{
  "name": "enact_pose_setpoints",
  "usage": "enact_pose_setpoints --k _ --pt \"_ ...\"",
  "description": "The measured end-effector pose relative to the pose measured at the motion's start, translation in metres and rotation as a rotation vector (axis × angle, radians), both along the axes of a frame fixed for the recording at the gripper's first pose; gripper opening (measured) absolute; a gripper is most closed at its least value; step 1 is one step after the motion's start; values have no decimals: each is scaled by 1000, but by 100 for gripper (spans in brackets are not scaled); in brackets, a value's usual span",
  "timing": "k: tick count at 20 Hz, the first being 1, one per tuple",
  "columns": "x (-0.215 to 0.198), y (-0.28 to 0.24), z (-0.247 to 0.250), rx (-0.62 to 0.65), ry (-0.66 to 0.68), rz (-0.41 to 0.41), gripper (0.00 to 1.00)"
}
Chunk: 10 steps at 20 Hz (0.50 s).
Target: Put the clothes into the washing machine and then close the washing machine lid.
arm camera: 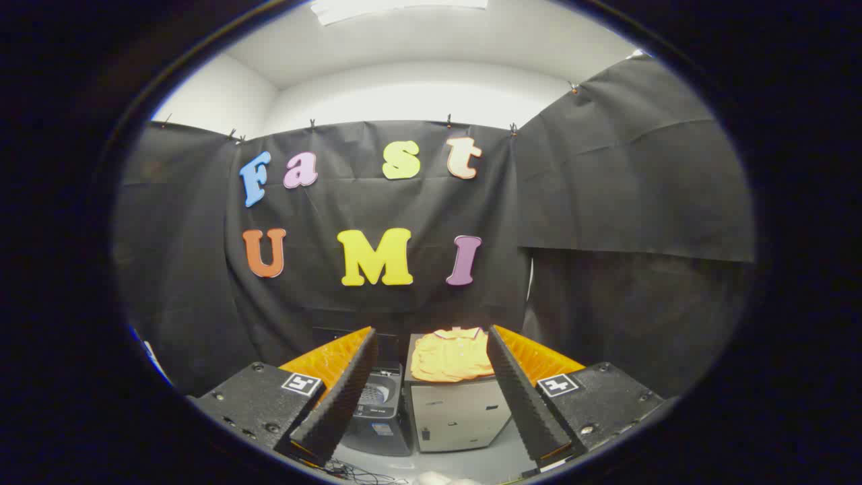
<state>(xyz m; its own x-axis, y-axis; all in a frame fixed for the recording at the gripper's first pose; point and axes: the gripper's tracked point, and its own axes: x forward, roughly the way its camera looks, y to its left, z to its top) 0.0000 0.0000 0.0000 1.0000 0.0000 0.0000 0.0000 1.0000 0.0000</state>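
Your gripper (431,391) stands wide open, holding nothing. The shirt (452,356) lies flat on top of the cabinet (458,414), spreading nearly to its front edge, well beyond your fingers. The washer (379,411) sits just beside the cabinet, lid apparently up — its drum shows behind one finger. Risks, as I judge them: pinch only a thin fold and the shirt may slip out mid-carry — or trail over the washer's rim and jam the lid. That finger also blocks your view of the drum.

Hand-held gripper (431,337) held level, fingers (347,387) spread wide apart, nothing between them
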Motion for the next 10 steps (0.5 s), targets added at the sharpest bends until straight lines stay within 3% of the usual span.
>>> enact_pose_setpoints --k 10 --pt "-3 8 -2 -7 24 15 100"
